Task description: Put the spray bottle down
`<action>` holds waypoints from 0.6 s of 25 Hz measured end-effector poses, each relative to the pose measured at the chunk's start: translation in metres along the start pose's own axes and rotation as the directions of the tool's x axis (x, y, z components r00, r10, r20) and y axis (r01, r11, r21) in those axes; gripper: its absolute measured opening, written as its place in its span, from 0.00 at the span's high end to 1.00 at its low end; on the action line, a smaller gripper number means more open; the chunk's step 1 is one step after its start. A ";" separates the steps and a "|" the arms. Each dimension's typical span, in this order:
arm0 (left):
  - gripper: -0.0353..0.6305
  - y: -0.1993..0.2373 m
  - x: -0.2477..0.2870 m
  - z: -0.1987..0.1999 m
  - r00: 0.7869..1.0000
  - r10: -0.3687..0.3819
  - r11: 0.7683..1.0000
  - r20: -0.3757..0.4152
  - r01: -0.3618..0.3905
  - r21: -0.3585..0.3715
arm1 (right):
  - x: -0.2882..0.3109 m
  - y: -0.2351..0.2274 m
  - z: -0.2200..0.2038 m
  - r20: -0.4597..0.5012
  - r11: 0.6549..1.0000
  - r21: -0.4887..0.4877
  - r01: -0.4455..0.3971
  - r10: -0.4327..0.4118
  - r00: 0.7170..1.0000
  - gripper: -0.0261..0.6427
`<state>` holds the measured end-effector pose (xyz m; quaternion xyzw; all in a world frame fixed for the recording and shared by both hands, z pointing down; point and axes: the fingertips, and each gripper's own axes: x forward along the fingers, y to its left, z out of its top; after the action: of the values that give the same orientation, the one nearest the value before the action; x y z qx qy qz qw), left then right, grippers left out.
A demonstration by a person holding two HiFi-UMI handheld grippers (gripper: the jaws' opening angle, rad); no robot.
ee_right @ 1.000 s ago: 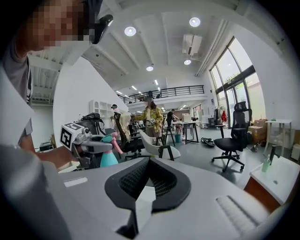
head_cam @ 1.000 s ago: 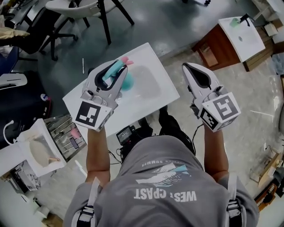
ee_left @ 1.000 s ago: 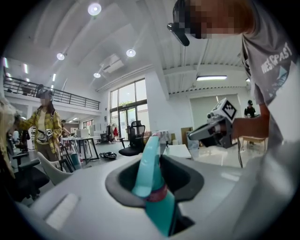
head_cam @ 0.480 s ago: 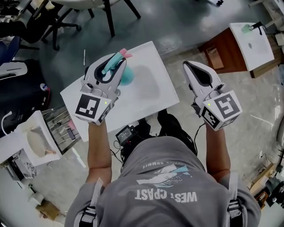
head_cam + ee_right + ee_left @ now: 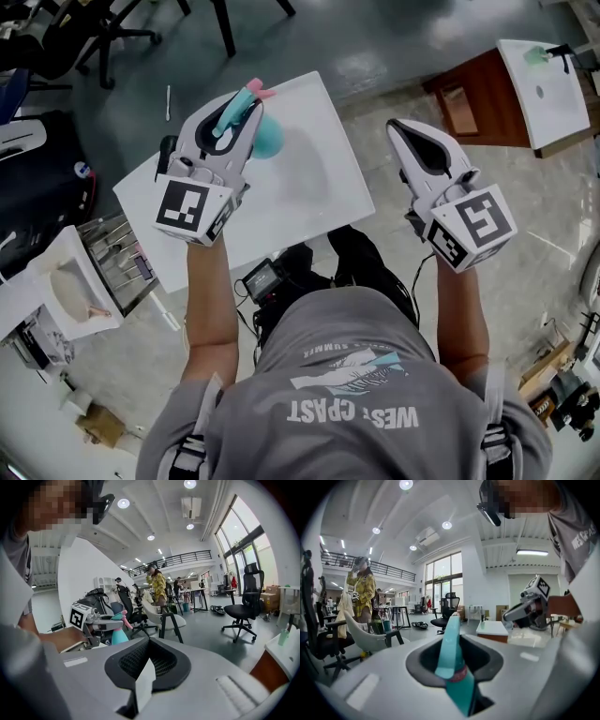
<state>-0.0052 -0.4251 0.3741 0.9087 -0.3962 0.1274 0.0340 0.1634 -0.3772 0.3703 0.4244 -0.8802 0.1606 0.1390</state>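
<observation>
A teal spray bottle [image 5: 268, 139] with a pink nozzle is clamped in my left gripper [image 5: 246, 108], which is shut on its neck. It hangs over the far left part of the white table [image 5: 309, 187]. In the left gripper view the teal bottle [image 5: 452, 653] fills the gap between the jaws. My right gripper [image 5: 398, 127] hovers off the table's right edge, over the floor, shut with nothing in it. The right gripper view shows the left gripper [image 5: 93, 620] and the bottle [image 5: 119, 632] beside it.
A wooden stand with a white top [image 5: 544, 80] and a green bottle [image 5: 536, 54] is at the upper right. Office chairs [image 5: 122, 28] stand beyond the table. An open box of tools [image 5: 122, 258] and a small black device [image 5: 262, 278] lie near my feet.
Both grippers have sunk and moved forward. The left one carried the bottle farther over the table, still gripped. The right gripper stayed shut.
</observation>
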 end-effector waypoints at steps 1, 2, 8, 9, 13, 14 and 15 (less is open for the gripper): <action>0.82 0.001 0.004 -0.003 1.000 0.003 1.000 -0.001 -0.003 -0.003 | 0.002 -0.002 -0.003 -0.006 1.000 0.003 -0.001 0.001 1.000 0.96; 0.82 0.003 0.008 -0.006 1.000 0.006 1.000 -0.001 -0.006 -0.006 | 0.004 -0.004 -0.005 -0.012 1.000 0.006 -0.002 0.002 1.000 0.96; 0.82 0.014 0.035 -0.020 1.000 0.023 1.000 0.019 -0.023 -0.013 | 0.018 -0.017 -0.018 -0.042 1.000 0.026 -0.003 0.004 0.999 0.96; 0.82 0.015 0.039 -0.023 0.999 0.027 1.000 0.023 -0.026 -0.013 | 0.020 -0.019 -0.021 -0.045 1.000 0.030 -0.002 0.004 0.999 0.96; 0.82 0.020 0.054 -0.039 0.999 0.031 0.999 0.018 -0.031 -0.016 | 0.027 -0.027 -0.030 -0.065 0.999 0.034 0.000 0.002 0.998 0.96; 0.82 0.022 0.057 -0.043 0.999 0.031 0.999 0.019 -0.031 -0.017 | 0.029 -0.028 -0.033 -0.069 0.999 0.036 0.001 0.001 0.998 0.96; 0.82 0.023 0.060 -0.046 0.999 0.031 0.999 0.021 -0.031 -0.018 | 0.030 -0.030 -0.035 -0.074 0.999 0.039 0.002 0.001 0.997 0.96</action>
<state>0.0077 -0.4762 0.4334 0.9034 -0.4117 0.1147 0.0358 0.1725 -0.4020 0.4183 0.4212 -0.8710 0.1930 0.1632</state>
